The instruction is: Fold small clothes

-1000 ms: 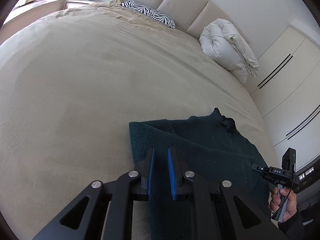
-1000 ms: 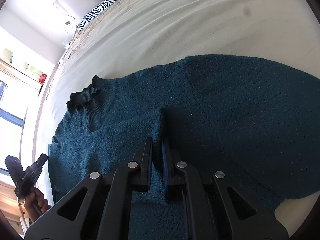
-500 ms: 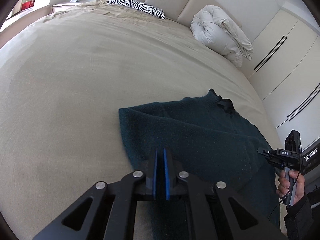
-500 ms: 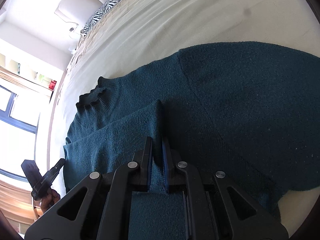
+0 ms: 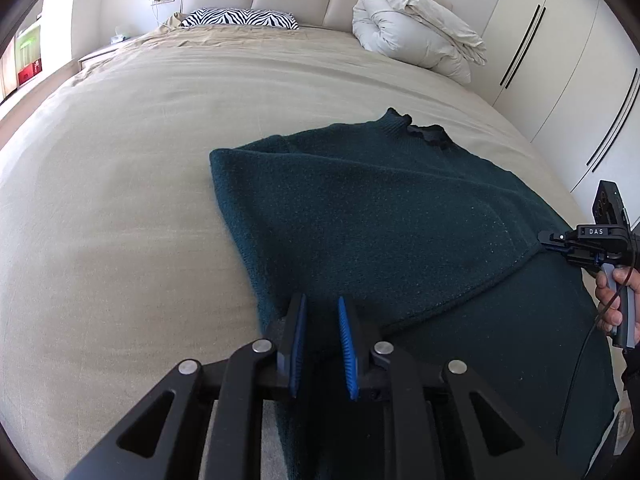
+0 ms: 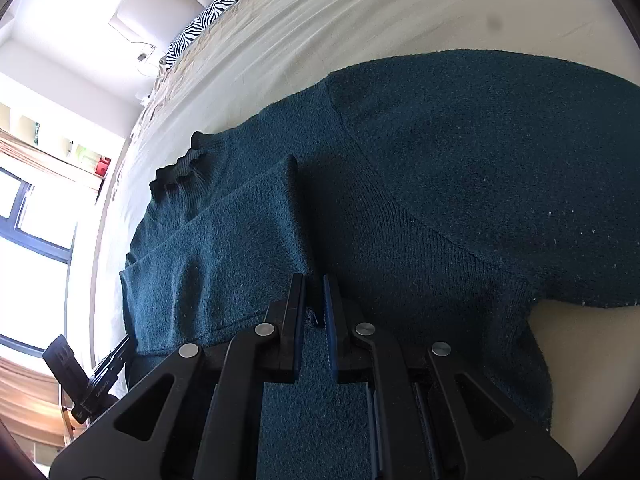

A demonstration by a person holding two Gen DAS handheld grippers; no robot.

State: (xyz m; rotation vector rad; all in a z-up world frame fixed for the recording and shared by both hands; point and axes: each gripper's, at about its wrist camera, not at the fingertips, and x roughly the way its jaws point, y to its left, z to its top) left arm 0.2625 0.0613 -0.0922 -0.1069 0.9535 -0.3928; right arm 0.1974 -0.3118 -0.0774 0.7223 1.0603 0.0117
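A: Left wrist view first. What is the left tool (image 5: 322, 344) doing?

B: Its blue pads stand apart with a clear gap, nothing clamped between them. It sits over the near edge of the teal sweater (image 5: 380, 216), which lies flat on the bed (image 5: 120, 200), toward the bed's right side and foot end, well away from the headboard.

A: Why is one side of the sweater doubled over?

B: I judge that a sleeve or side panel has been laid across the body to narrow the garment; its straight hem runs diagonally toward the right tool (image 5: 576, 246), which reaches the sweater's far edge there. Whether that one grips cloth I cannot tell from this view.

A: Anything else on the bed?

B: A zebra pillow (image 5: 240, 18) and a rolled white duvet (image 5: 416, 38) up at the head end, well apart from the work.

A: Now the right wrist view.

B: The right tool (image 6: 314, 312) has its pads close but still parted by a narrow slit, directly over the sweater (image 6: 460, 184); I see no fabric pinched. The folded sleeve (image 6: 224, 248) lies beside it, collar pointing toward the headboard. The left tool (image 6: 102, 376) shows at the lower left, too small to read.

A: Your reading?

B: Both seem released, likely so the fold stays put.
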